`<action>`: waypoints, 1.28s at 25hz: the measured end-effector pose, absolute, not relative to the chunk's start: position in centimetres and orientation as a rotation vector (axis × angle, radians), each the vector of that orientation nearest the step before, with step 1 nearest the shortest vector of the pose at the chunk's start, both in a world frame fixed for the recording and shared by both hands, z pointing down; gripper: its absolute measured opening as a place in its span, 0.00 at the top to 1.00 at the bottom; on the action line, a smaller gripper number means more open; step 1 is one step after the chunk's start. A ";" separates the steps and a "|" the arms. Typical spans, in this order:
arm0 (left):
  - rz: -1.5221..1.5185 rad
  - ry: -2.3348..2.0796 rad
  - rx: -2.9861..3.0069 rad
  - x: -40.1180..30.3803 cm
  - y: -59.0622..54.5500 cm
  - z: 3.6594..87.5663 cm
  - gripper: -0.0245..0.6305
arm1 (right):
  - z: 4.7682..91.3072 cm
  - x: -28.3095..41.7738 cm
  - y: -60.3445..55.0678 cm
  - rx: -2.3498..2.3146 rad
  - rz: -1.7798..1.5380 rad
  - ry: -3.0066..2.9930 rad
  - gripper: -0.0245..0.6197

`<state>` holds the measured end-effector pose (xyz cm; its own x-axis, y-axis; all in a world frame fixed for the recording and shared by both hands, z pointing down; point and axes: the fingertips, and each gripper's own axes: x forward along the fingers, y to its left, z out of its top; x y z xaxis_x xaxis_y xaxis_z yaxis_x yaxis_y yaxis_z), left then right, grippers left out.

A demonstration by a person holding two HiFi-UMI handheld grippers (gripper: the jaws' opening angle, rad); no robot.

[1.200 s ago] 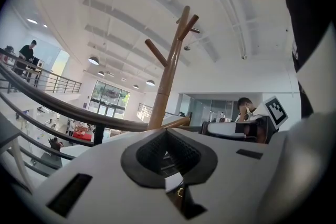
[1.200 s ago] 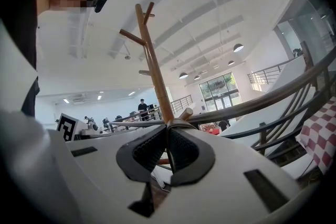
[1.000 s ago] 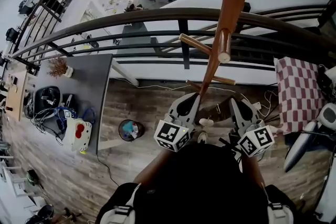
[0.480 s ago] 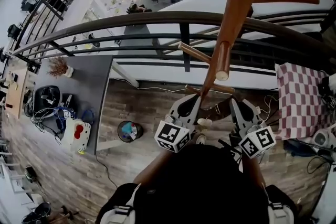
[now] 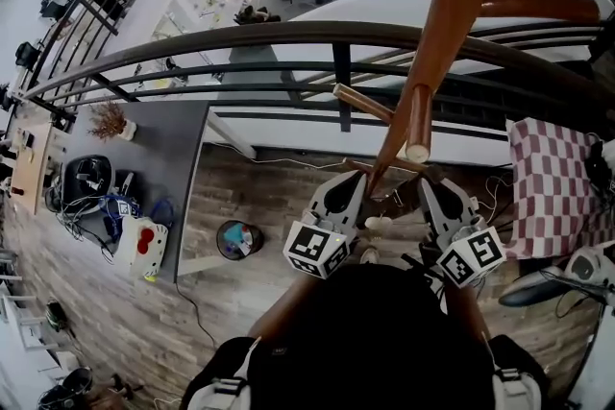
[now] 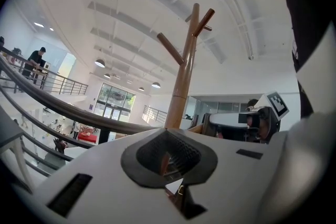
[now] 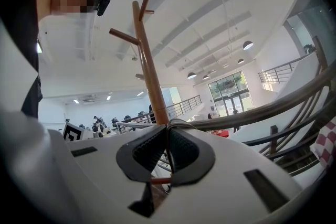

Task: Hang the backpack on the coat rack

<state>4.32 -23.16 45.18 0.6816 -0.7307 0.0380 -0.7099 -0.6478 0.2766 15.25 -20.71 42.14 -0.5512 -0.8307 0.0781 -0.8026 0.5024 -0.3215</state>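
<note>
Peg [image 5: 419,125] sits closer above the grippers than a second ago. Right gripper [image 7: 168,150] pinches a thin loop [image 7: 175,124] of the backpack [image 5: 375,341]; left gripper [image 6: 167,157] is closed, nothing seen between. Hooking looks near.

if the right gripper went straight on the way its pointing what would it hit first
Most likely the coat rack's pole, rising just beyond the tips of the right gripper, slightly left of their line. Its jaws are shut on a thin black strap. Depth to the pole is unclear.
</note>
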 end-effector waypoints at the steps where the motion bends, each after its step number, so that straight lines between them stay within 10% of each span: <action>1: -0.112 -1.154 2.625 4.2 -23.2 45.2 0.95 | 42.1 15.2 -20.8 -1.438 -0.497 2.649 0.92; 32: -0.094 -1.162 2.608 3.2 -22.9 45.5 0.95 | 44.2 13.7 -21.1 -1.420 -0.571 2.662 0.92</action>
